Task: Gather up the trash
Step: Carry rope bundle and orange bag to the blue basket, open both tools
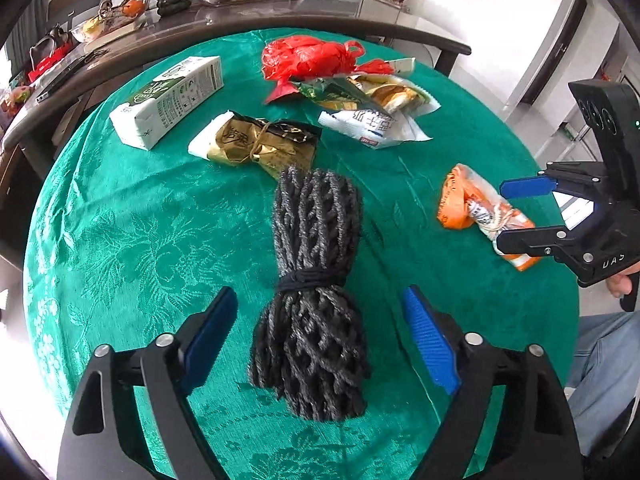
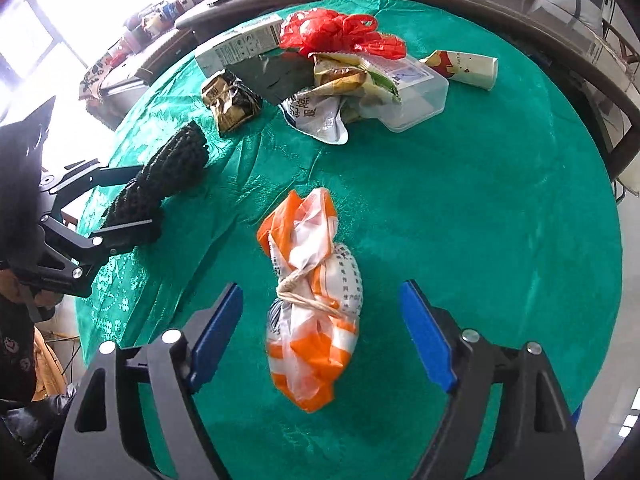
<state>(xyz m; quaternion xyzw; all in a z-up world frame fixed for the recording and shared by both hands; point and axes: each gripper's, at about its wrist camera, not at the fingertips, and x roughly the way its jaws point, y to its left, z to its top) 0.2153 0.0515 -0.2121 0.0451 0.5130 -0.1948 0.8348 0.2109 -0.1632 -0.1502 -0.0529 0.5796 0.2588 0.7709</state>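
Litter lies spread over the green tablecloth. The left gripper straddles a tied grey foam net, jaws wide and clear of it, seemingly lined up for pickup. The right gripper likewise stands wide around a knotted orange-and-white bag, crumpled, lying mid-table and untouched.

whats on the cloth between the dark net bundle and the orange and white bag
Nothing: between the dark net bundle and the orange and white bag only bare green tablecloth shows. The left wrist view shows it best; the right wrist view agrees.
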